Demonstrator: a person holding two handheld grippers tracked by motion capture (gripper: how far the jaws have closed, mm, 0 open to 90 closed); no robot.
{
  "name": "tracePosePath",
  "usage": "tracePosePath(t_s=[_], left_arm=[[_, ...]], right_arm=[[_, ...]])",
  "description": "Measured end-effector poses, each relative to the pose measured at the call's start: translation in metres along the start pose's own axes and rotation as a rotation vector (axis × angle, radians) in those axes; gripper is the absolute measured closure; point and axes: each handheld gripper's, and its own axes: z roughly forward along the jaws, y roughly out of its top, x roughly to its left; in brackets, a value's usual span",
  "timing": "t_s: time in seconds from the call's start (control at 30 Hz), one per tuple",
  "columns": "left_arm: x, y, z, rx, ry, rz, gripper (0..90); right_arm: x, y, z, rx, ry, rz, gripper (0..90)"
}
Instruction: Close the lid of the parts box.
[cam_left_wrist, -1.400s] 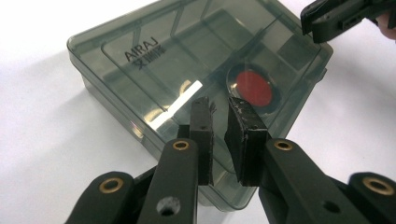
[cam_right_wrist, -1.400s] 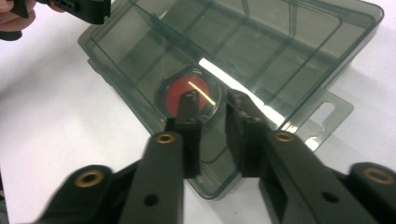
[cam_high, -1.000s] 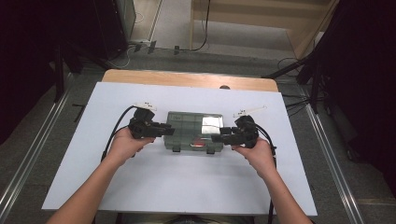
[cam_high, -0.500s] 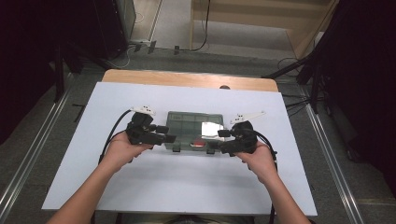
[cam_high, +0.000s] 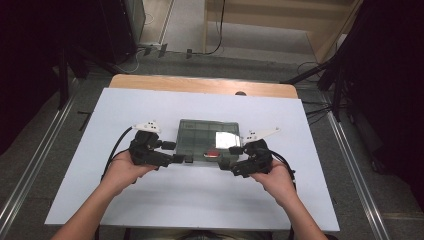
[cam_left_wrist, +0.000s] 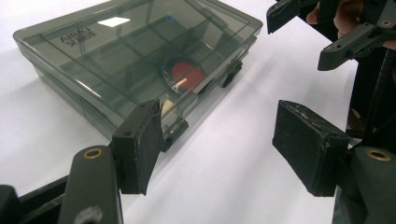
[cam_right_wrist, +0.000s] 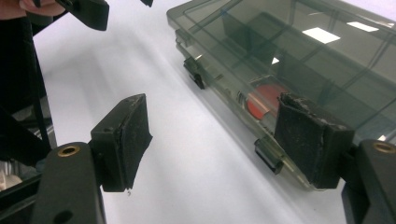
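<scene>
Your left claw (cam_left_wrist: 219, 144) is spread wide and empty, one pad right at a latch (cam_left_wrist: 175, 130) on the near edge of the smoke-tinted compartment box (cam_high: 207, 140). Your right claw (cam_right_wrist: 219, 140) gapes too, gripping nothing, beside the other latch (cam_right_wrist: 270, 154). Likely you're set to unclip the lid; the box lies between both claws on the desk (cam_high: 200, 200).

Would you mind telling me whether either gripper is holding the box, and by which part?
Nothing is held. Both the left gripper and right gripper are open at the front latches of the closed box.
</scene>
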Motion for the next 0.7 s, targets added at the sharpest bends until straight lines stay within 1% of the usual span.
tracePosePath(t_s=[0.03, 0.1, 0.27, 0.4, 0.47, 0.6, 0.7], left_arm=[[-0.001, -0.001, 0.0, -0.005, 0.005, 0.001, 32.2], [-0.001, -0.004, -0.001, 0.001, 0.003, 0.005, 28.1], [-0.003, -0.01, -0.001, -0.005, 0.025, 0.003, 28.1], [-0.005, -0.015, -0.002, 0.005, 0.038, 0.024, 28.1], [-0.006, -0.018, -0.002, 0.004, 0.043, 0.036, 28.1], [-0.007, -0.023, -0.001, 0.007, 0.046, 0.041, 28.1], [-0.008, -0.027, -0.001, 0.003, 0.045, 0.046, 28.1]], right_arm=[[0.001, -0.001, 0.001, 0.002, 0.0, -0.005, 27.8], [0.003, -0.001, 0.002, 0.003, -0.002, -0.01, 27.8], [0.008, -0.004, 0.004, 0.004, 0.012, -0.019, 27.7], [0.009, -0.007, 0.005, 0.005, 0.014, -0.03, 27.7], [0.009, -0.009, 0.006, 0.006, 0.021, -0.025, 27.7], [0.009, -0.012, 0.008, 0.014, 0.023, -0.023, 27.7], [0.009, -0.012, 0.01, 0.008, 0.021, -0.029, 27.7]])
